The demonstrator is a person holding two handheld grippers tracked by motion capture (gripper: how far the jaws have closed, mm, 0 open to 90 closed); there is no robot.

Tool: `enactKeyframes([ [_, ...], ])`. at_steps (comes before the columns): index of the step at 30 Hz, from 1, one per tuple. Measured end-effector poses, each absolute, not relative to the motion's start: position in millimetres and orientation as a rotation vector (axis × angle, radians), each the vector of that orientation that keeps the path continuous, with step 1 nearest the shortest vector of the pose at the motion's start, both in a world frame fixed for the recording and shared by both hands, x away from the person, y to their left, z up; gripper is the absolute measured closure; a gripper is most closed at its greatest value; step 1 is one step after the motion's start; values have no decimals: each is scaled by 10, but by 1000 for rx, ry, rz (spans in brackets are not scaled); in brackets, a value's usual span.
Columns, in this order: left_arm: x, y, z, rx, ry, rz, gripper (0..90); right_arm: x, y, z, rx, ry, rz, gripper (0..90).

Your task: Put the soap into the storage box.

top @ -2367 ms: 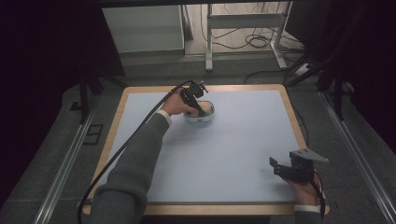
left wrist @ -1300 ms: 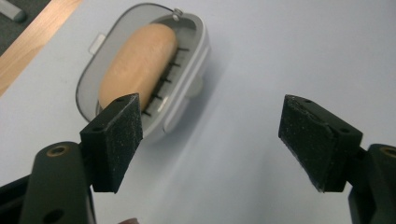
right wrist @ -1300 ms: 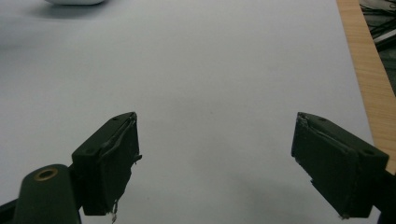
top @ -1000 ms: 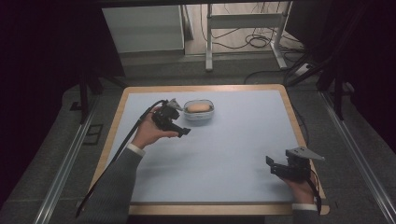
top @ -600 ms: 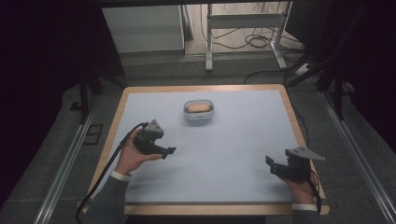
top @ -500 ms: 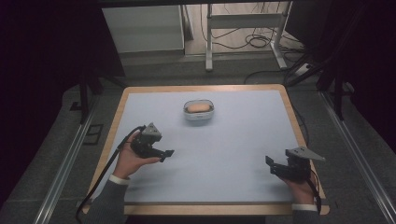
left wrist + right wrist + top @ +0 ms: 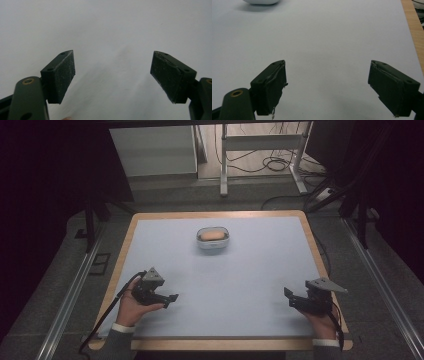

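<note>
A small white bowl (image 7: 213, 238) with a tan, rounded thing in it stands at the far middle of the white tabletop (image 7: 250, 270). Its lower edge shows in the right gripper view (image 7: 262, 2). My left gripper (image 7: 171, 298) is low over the near left of the table, far from the bowl. Its jaws have just been opening, and in the left gripper view (image 7: 112, 53) they stand apart with only bare table between them. My right gripper (image 7: 288, 298) rests at the near right, open (image 7: 328, 62) and holding nothing.
The table has a wooden rim (image 7: 320, 255) around the white surface. Metal rails (image 7: 70, 295) run along both sides on the floor. A desk frame with cables (image 7: 265, 155) stands beyond the far edge.
My left hand has left the bowl and drawn back toward the near left of the table, sinking lower. The bowl stays where it was. The right hand has not moved.
</note>
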State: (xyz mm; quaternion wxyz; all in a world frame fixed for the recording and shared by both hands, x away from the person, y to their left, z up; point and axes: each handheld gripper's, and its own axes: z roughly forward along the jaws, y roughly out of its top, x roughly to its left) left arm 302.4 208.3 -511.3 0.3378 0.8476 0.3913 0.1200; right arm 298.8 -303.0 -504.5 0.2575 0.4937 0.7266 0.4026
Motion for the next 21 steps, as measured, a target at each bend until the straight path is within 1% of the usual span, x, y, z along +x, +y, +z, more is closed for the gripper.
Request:
enactKeyframes([
  [21,3022,2085,-5134,2191,1011,308,202,2990,-3018,-5032,1328,1972,1097,149],
])
